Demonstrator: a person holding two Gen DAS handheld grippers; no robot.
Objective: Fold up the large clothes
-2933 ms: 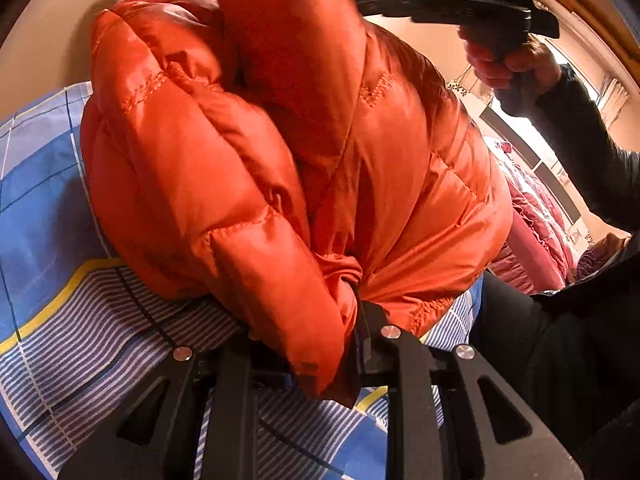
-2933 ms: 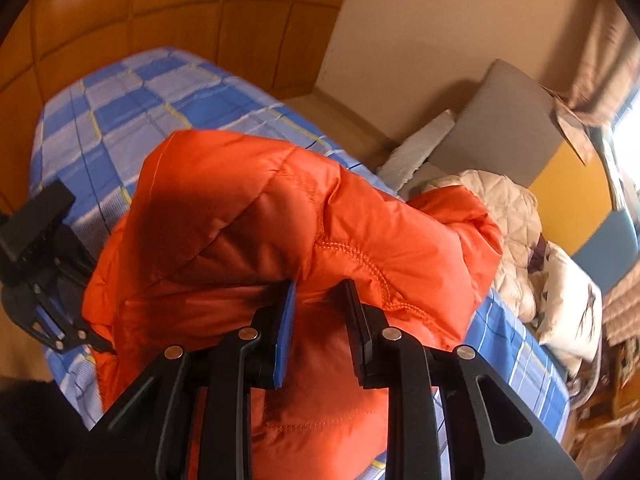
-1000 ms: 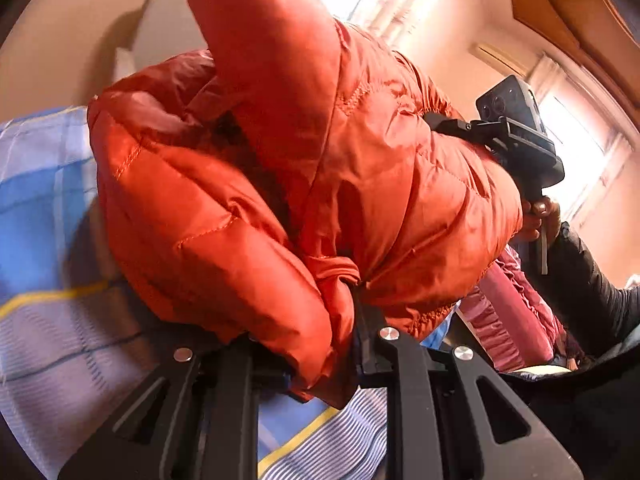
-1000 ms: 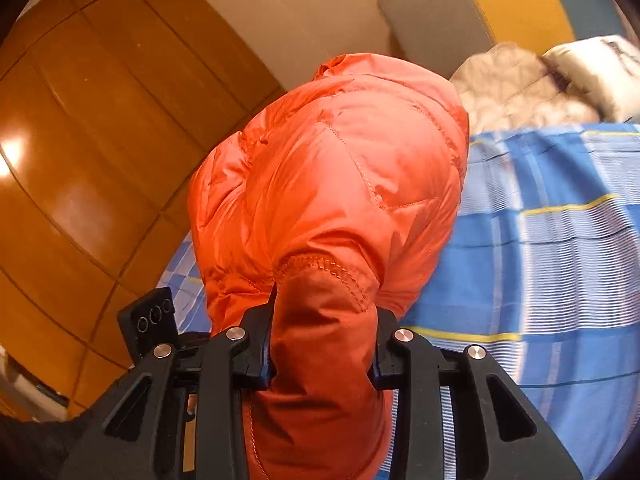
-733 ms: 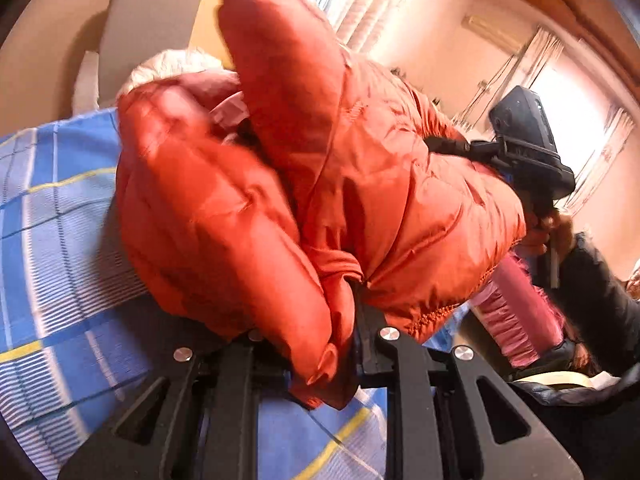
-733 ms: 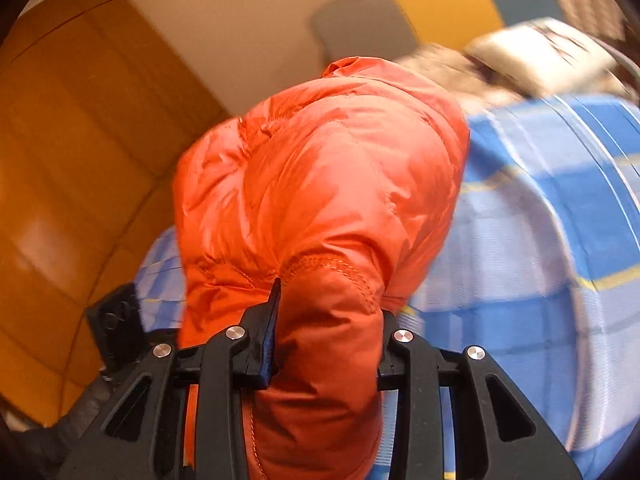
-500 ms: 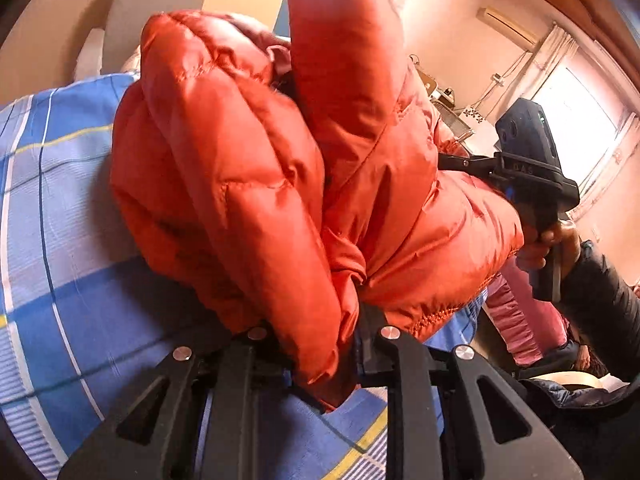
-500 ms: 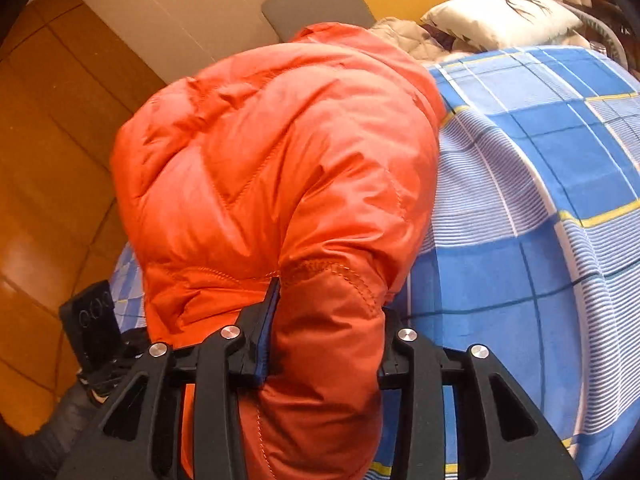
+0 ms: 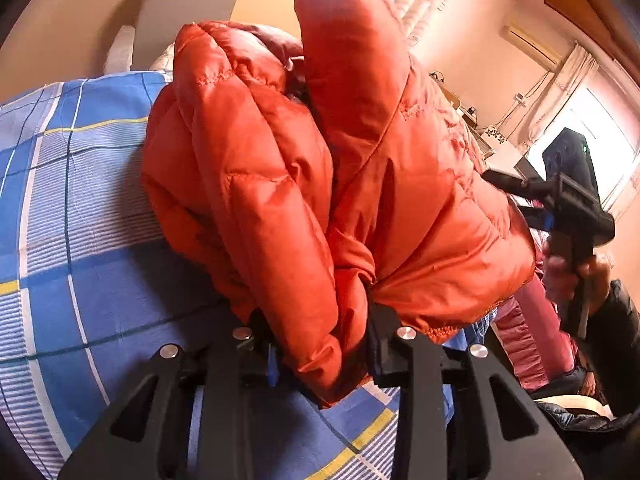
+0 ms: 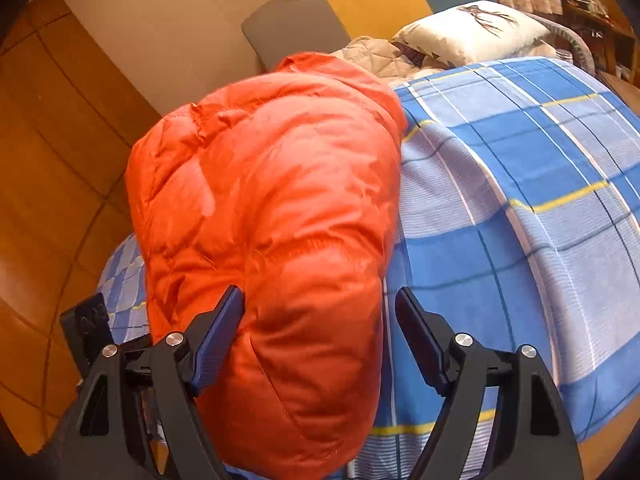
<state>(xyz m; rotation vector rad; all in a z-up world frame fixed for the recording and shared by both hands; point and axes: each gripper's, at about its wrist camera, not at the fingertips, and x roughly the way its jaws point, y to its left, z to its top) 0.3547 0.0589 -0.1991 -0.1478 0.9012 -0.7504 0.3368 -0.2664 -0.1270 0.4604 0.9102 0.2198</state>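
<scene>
The right gripper (image 10: 320, 320), a black two-finger tool with blue pads, tilts downward over the bed, its jaws opening wide; the left pad lies against the bulging fabric between them while the right pad stands clear of it, so nothing is clamped. In the left wrist view that same tool shows at the right, gripped by a person's hand (image 9: 572, 268) in a dark sleeve (image 9: 616, 340). The left gripper (image 9: 320, 344) also angles downward, and its jaws are opening too, though a gathered fold of cloth still fills the gap between them and both pads touch it. The puffy orange quilted down jacket (image 10: 272, 208) is bunched into a tall, rounded heap that rises ahead of both sets of jaws and rests on the blue, white and yellow checked bed cover (image 10: 520, 168). Its shiny shell shows stitched seams and deep creases, with one padded lobe standing upright above the rest in the left wrist view. Beyond the right jaws lie a white pillow with a dark print (image 10: 476, 28) and a beige quilted cloth (image 10: 376, 56); beside the left jaws, lower right, sits a pink ruffled garment (image 9: 528, 336).
</scene>
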